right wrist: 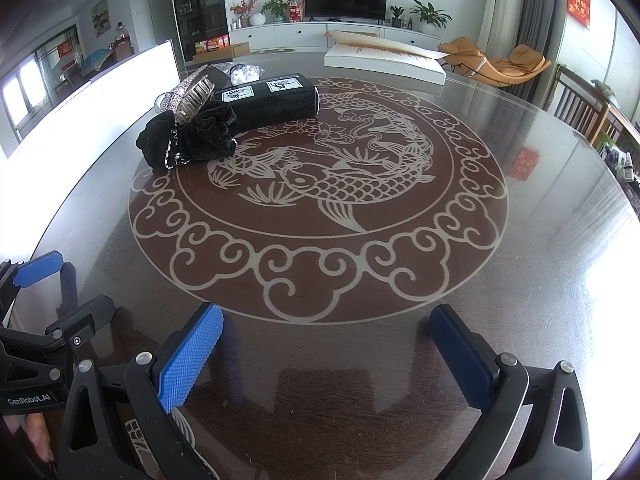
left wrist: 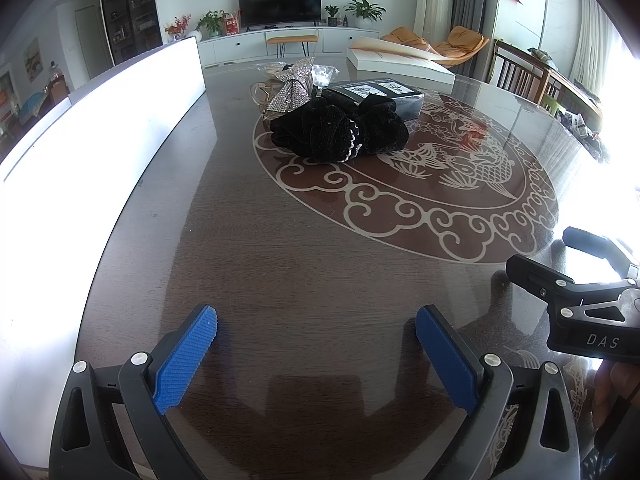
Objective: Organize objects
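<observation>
Both grippers, left and right, hover spread and empty; the black velvet scrunchie looks soft, light, best pinched mid-fold.

Glossy glass-topped table, velvety black scrunchie, sparkly rhinestone bow.

My left gripper and right gripper have blue pads w/ fine ribbed texture on black frames. The table is dark brown wood grain under gloss, w/ a red-brown round medallion – pale grey fish, lotus and cloud scrolls. The scrunchie is black velvet w/ a thin white bead edge. The bow clip is silver, sparkling. The box is black – white labels w/ dark prints. The white box has an orange-brown stripe.
</observation>
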{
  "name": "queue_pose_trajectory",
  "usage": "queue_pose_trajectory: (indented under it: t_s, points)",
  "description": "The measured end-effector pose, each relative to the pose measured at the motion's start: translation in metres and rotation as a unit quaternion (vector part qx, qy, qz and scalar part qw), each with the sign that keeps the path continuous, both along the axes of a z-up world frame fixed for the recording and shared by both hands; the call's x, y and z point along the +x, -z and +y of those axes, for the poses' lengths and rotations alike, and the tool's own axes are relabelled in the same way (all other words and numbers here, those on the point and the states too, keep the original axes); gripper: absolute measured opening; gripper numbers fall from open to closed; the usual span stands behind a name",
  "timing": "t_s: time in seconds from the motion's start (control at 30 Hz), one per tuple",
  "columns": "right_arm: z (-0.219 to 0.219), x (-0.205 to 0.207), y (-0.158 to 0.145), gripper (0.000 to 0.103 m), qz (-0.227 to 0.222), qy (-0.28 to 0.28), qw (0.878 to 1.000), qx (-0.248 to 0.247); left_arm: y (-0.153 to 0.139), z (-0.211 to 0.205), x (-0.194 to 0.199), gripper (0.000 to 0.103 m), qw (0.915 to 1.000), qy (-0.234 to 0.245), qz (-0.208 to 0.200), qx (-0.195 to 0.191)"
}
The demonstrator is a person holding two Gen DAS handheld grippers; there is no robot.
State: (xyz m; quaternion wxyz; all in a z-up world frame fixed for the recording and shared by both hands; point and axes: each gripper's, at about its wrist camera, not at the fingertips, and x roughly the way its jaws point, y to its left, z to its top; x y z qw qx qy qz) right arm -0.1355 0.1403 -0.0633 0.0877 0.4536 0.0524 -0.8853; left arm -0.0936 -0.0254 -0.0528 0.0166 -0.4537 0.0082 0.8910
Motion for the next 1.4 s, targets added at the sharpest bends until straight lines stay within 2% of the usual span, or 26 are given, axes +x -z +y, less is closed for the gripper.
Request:
queue_pose_trajectory:
  t_s: [0.07, 0.17, 0.27, 0.37, 0.43, 0.5, 0.57, 0.67, 0.7, 0.77, 0.83, 0.9, 0.93, 0.97, 1.03, 1.17, 1.3, 1.4]
  points:
    - [0.0, 0.0, 0.0, 0.103, 0.0, 0.0, 1.0, 0.0, -0.003, -0.008, 0.005, 0.101, 0.9996, 0.006, 0.003, 0.028]
    - [0.0, 0.0, 0.0, 0.103, 0.0, 0.0, 1.0, 0.0, -0.007, -0.028, 0.016, 0.101, 0.9951, 0.004, 0.018, 0.097]
    - [0.0, 0.0, 0.0, 0.103, 0.0, 0.0, 1.0, 0.0, -0.009, -0.041, 0.013, 0.101, 0.9917, -0.02, 0.017, 0.126]
    - [0.0, -0.001, 0.0, 0.103, 0.0, 0.0, 1.0, 0.0, -0.018, -0.044, -0.006, 0.101, 0.989, -0.028, 0.028, 0.143]
    - [0.0, -0.001, 0.0, 0.103, 0.0, 0.0, 1.0, 0.0, -0.029, -0.042, -0.029, 0.101, 0.9893, -0.023, 0.043, 0.137]
    - [0.0, 0.0, 0.0, 0.103, 0.0, 0.0, 1.0, 0.0, -0.043, -0.037, -0.059, 0.101, 0.993, -0.012, 0.063, 0.099]
    - [0.0, -0.001, 0.0, 0.103, 0.0, 0.0, 1.0, -0.001, -0.049, -0.039, -0.089, 0.101, 0.9958, -0.039, 0.045, 0.07]
    - [0.0, 0.0, 0.0, 0.103, 0.0, 0.0, 1.0, -0.001, -0.038, -0.041, -0.13, 0.101, 0.9899, -0.051, -0.015, 0.132]
    - [0.0, -0.001, 0.0, 0.103, 0.0, 0.0, 1.0, -0.001, -0.033, -0.037, -0.139, 0.101, 0.989, -0.05, -0.024, 0.137]
    - [0.0, -0.001, 0.0, 0.103, 0.0, 0.0, 1.0, -0.001, -0.025, -0.023, -0.153, 0.101, 0.991, -0.042, -0.035, 0.122]
    - [0.0, -0.001, 0.0, 0.103, 0.0, 0.0, 1.0, -0.001, -0.022, -0.011, -0.153, 0.1, 0.9919, -0.014, -0.026, 0.123]
    - [0.0, -0.001, 0.0, 0.103, 0.0, 0.0, 1.0, -0.001, -0.02, -0.001, -0.142, 0.09, 0.9889, 0.033, -0.023, 0.143]
    - [0.0, -0.001, 0.0, 0.103, 0.0, 0.0, 1.0, -0.001, -0.017, 0.004, -0.135, 0.089, 0.9865, 0.058, -0.032, 0.15]
    - [0.0, 0.0, 0.0, 0.103, 0.0, 0.0, 1.0, -0.001, -0.014, 0.009, -0.126, 0.089, 0.9847, 0.082, -0.04, 0.148]
    - [0.0, -0.001, 0.0, 0.103, 0.0, 0.0, 1.0, -0.001, -0.016, 0.016, -0.104, 0.089, 0.985, 0.12, -0.031, 0.12]
    - [0.0, -0.001, 0.0, 0.103, 0.0, 0.0, 1.0, -0.001, -0.025, 0.013, -0.083, 0.09, 0.9869, 0.126, -0.015, 0.1]
    - [0.0, -0.001, 0.0, 0.103, 0.0, 0.0, 1.0, -0.001, -0.042, 0.014, -0.091, 0.09, 0.9888, 0.118, 0.02, 0.089]
    - [0.0, -0.001, 0.0, 0.103, 0.0, 0.0, 1.0, -0.001, -0.049, 0.027, -0.1, 0.091, 0.9849, 0.154, 0.048, 0.064]
